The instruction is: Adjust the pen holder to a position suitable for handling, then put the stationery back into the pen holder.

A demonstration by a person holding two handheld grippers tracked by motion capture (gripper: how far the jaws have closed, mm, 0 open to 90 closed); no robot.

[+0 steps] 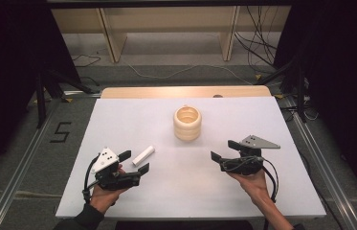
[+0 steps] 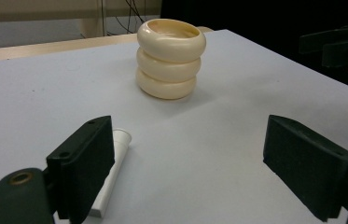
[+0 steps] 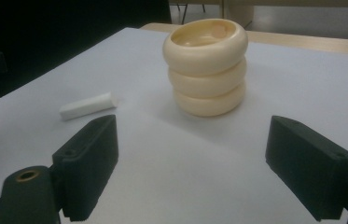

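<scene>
So nothing's really been picked up yet here. The left gripper sits near the front-left of the white table with its jaws spread wide and nothing between them; the small white plastic tube lies flat just beside its far jaw, maybe touching it, hard to say. The right gripper is the same story: jaws wide apart, empty, aimed toward the cream ribbed pot shaped like three stacked rings, which stands upright mid-table, well apart from both grippers.

My guess is the tube goes in the pot, so basically all of it is left: grab, carry, drop. Path looks open. Only clutter is cables and wooden legs beyond the far edge.
</scene>
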